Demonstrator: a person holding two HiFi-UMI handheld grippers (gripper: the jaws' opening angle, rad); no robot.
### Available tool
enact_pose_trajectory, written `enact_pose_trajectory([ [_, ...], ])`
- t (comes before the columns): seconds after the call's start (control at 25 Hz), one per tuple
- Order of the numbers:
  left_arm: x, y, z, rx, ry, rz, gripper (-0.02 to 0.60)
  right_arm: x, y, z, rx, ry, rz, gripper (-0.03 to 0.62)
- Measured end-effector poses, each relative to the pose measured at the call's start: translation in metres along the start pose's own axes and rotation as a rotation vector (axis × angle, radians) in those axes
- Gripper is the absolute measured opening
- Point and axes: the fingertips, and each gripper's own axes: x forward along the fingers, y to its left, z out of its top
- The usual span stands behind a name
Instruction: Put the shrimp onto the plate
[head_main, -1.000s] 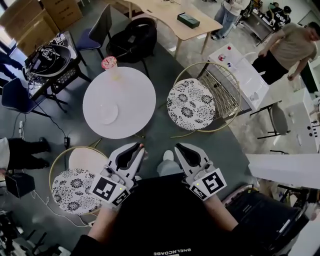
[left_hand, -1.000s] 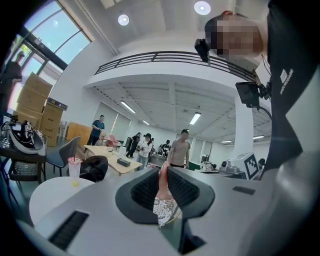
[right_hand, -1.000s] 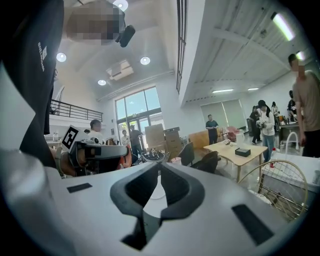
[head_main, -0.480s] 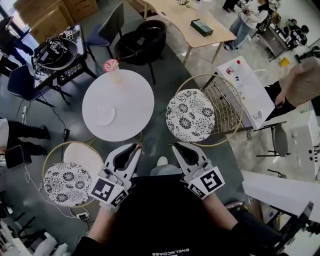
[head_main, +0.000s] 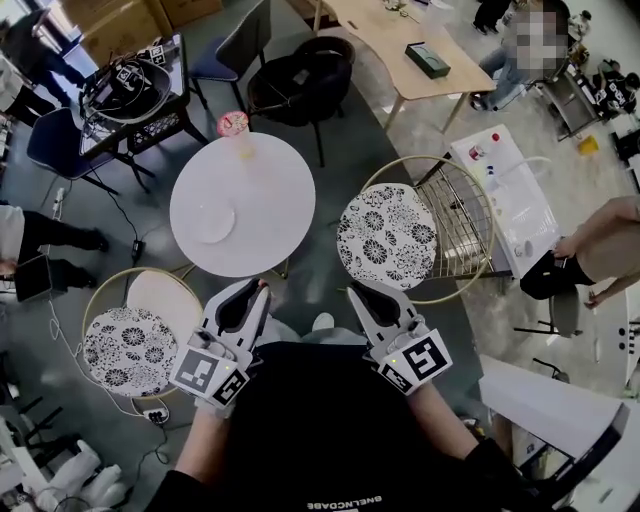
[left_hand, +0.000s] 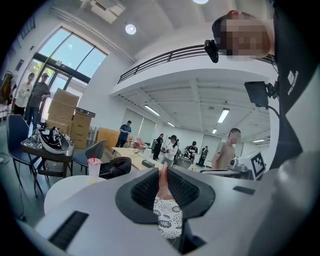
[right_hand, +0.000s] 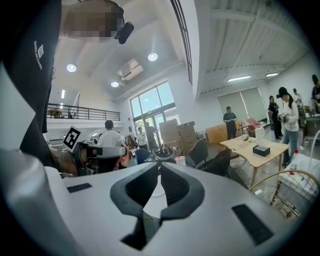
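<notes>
A thin orange-pink shrimp (left_hand: 163, 181) stands pinched between the dark pads of my left gripper (left_hand: 163, 172), which is shut on it. In the head view the left gripper (head_main: 258, 286) is held close to my body, short of the near rim of the round white table (head_main: 270, 190). A white plate (head_main: 214, 222) lies on the table's left part, apart from both grippers. My right gripper (head_main: 352, 291) hangs beside the left one. In its own view the right gripper (right_hand: 159, 166) is shut, tips touching, with nothing between them.
A pink-lidded cup (head_main: 233, 125) stands at the table's far edge. A gold-wire chair with a patterned seat (head_main: 386, 236) is right of the table, and another patterned chair (head_main: 122, 350) is at near left. Behind stand a black chair (head_main: 300, 85), a wooden table (head_main: 400, 40) and several people.
The head view has shifted, so the table and chairs sit a little further right and up. Both grippers stay near my body, the left one slightly lower and further left, still holding the shrimp.
</notes>
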Motion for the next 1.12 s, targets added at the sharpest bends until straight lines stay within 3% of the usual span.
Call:
enact_pose_trajectory([
  [0.44,0.007,0.056,-0.006,-0.019,0.009,0.053,0.055,0.038,0.002,-0.005,-0.054,0.058,0.042,0.028],
  [1.12,0.03,0.194,-0.028,-0.068,0.077,0.095,0.057,0.141,0.005,0.017,-0.085,0.107,0.036,0.028],
])
